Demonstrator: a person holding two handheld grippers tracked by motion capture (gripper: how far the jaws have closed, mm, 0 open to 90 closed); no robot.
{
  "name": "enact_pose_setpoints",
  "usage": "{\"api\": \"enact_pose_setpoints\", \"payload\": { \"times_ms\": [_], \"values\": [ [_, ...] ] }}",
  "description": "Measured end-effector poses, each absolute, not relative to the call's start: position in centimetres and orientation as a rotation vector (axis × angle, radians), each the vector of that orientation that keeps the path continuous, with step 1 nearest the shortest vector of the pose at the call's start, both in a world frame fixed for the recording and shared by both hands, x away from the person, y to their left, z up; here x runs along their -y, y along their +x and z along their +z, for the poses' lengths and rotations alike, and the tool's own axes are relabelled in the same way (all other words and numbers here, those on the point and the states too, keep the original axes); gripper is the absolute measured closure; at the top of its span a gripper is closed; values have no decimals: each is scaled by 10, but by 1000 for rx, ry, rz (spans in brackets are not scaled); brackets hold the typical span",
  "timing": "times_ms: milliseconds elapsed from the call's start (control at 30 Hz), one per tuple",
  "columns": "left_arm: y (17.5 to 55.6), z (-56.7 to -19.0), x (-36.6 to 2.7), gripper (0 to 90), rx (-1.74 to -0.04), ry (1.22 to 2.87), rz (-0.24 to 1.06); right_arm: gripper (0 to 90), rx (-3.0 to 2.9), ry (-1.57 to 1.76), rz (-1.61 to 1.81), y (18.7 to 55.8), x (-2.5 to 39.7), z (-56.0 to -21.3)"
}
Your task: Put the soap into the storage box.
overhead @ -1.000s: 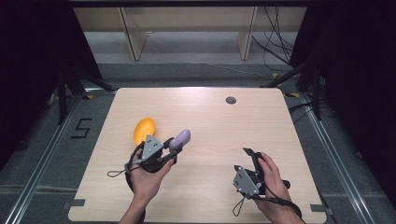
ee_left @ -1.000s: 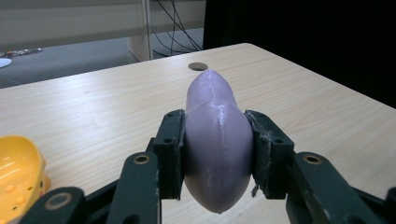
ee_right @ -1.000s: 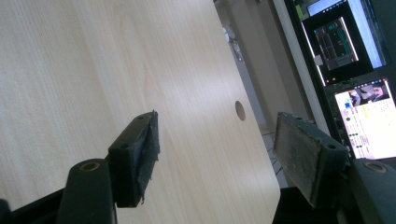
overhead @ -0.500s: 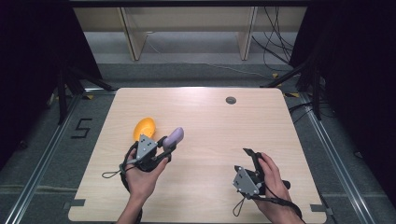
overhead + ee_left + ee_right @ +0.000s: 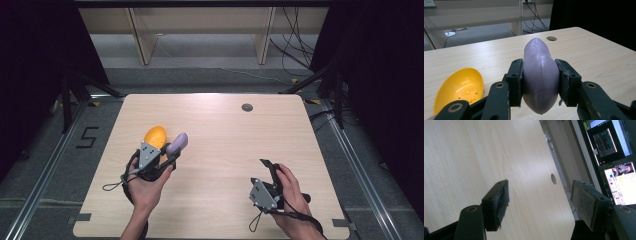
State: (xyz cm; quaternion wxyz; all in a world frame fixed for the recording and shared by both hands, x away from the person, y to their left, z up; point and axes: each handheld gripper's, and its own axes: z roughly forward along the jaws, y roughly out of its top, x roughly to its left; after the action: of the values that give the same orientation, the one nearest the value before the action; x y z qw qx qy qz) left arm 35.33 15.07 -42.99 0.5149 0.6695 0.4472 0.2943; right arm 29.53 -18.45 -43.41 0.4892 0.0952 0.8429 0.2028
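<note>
High view: a person at a pale wood table [image 5: 215, 200] works a gripper in each hand. The left gripper [image 5: 167, 152] sits at the table's left side, pinching a purple egg-shaped piece [image 5: 177, 143] that juts forward from its jaws. A yellow shell [image 5: 155, 135] lies just beside it, to the left and slightly farther from the person. The right gripper [image 5: 267, 172] rests near the front right of the table, well apart from both pieces, with nothing between its jaws. A round hole [image 5: 247, 107] marks the far side of the tabletop.

Left gripper view: the jaws of the left gripper [image 5: 540, 82] press on the flanks of the purple piece [image 5: 540, 80], gripping it across its widest part, its narrow end pointing away. Its skin looks smooth and faintly glossy, with a seam running lengthwise; it appears to be light, hollow plastic, stiff but slippery, so a grip across the broad middle seems safer than one near the tapered tip. The yellow shell [image 5: 459, 87] lies open side up on the table to the left, small bumps showing on its inner wall.

Right gripper view: the right gripper [image 5: 539, 202] has its jaws spread wide over bare tabletop, holding nothing. Lit screens [image 5: 614, 160] glow beyond the table's edge.
</note>
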Motion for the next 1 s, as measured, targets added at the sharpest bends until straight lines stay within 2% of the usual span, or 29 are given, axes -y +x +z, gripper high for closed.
{"api": "enact_pose_setpoints", "payload": {
  "times_ms": [1000],
  "values": [
    [367,-428,-176,590,-1156,1546,795,317,-2051,252,501,295,185,-435]
  ]
}}
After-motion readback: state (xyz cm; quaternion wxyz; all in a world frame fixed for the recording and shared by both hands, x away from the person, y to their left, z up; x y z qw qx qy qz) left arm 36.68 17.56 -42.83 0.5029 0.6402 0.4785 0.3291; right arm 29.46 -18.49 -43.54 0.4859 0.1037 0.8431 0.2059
